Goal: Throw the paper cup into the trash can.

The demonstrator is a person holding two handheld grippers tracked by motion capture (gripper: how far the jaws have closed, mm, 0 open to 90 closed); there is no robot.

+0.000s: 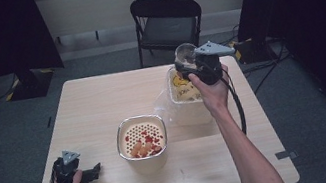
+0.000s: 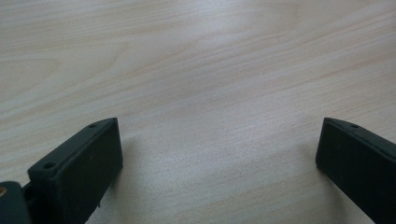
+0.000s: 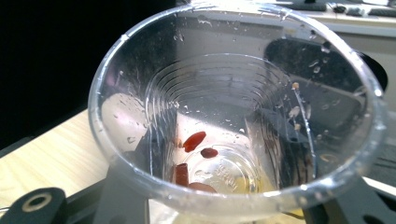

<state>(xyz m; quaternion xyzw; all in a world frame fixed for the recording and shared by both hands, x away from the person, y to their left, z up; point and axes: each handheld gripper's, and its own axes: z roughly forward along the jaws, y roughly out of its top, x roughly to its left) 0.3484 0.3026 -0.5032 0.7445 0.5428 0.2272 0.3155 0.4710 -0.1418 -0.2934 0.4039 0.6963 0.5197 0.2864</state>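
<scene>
1. Clear plastic cup [image 3: 233, 121], a few red pieces stuck inside, is clasped by the right hand-held gripper [image 1: 189, 61] above the white tub [image 1: 186, 98].
2. Metal strainer bowl [image 1: 142, 141] is set mid-worktop [image 1: 97, 103].
3. Left hand-held gripper [image 1: 94, 170] is rested on the worktop, jaws released and empty.

The print on the yellow bag [image 1: 181, 87] is partly covered by the right gripper [image 1: 185, 63]; the cup's [image 3: 233, 116] near rim is cut off.

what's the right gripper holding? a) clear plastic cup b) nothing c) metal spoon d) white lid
a: the right gripper is clamped on a clear plastic cup, wet inside with a few red bits at its bottom.
</scene>
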